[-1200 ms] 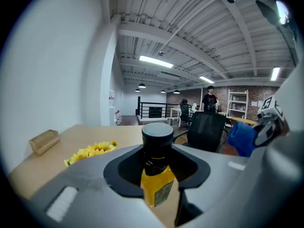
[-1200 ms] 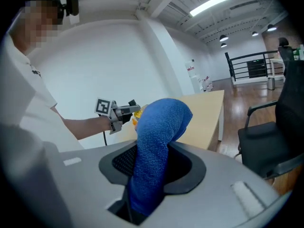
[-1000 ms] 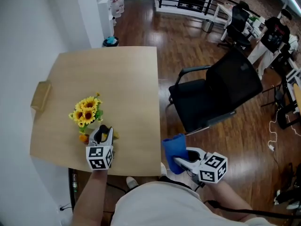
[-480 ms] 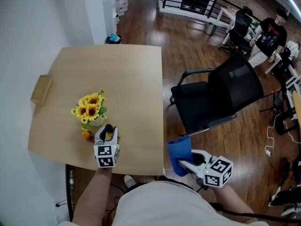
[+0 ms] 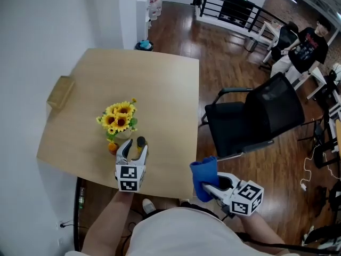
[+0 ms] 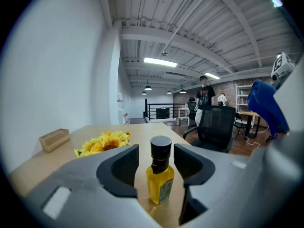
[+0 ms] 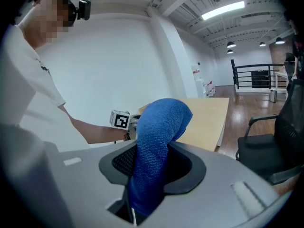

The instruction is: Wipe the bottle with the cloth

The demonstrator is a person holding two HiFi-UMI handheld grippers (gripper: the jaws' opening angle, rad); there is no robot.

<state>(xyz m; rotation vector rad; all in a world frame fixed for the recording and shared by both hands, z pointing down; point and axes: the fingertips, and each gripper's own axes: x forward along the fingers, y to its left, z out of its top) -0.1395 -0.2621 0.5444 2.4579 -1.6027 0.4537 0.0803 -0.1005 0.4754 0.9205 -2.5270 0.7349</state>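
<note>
Presently the fingers (image 6: 121, 167) of the left gripper (image 6: 156, 161) are held spread. The bottle (image 6: 160, 179) is seen standing upright between them on the tabletop (image 5: 154, 84), with a narrow gap left at each side of its black cap. Yellow liquid is seen inside the bottle. In the head view this gripper is found near the tabletop's near edge. Just beyond the bottle a bunch of sunflowers (image 5: 120, 117) is set. A small orange object (image 5: 112, 148) is seen just beside the flowers, to the left of the gripper. A wooden block (image 5: 60, 92) is placed at the tabletop's left edge, well apart from the flowers.

The fingers (image 7: 185, 167) of the right gripper (image 7: 151, 170) are pressed onto the blue cloth (image 7: 160, 125), which is pinched between them and rises above them in a rounded fold. In the head view this gripper is held off the tabletop's near right corner, over the wooden floor (image 5: 213, 52), apart from the bottle. A black office chair (image 5: 256, 119) is seen to the right of the tabletop, and a person in a dark shirt (image 5: 309, 41) is seen farther off.
</note>
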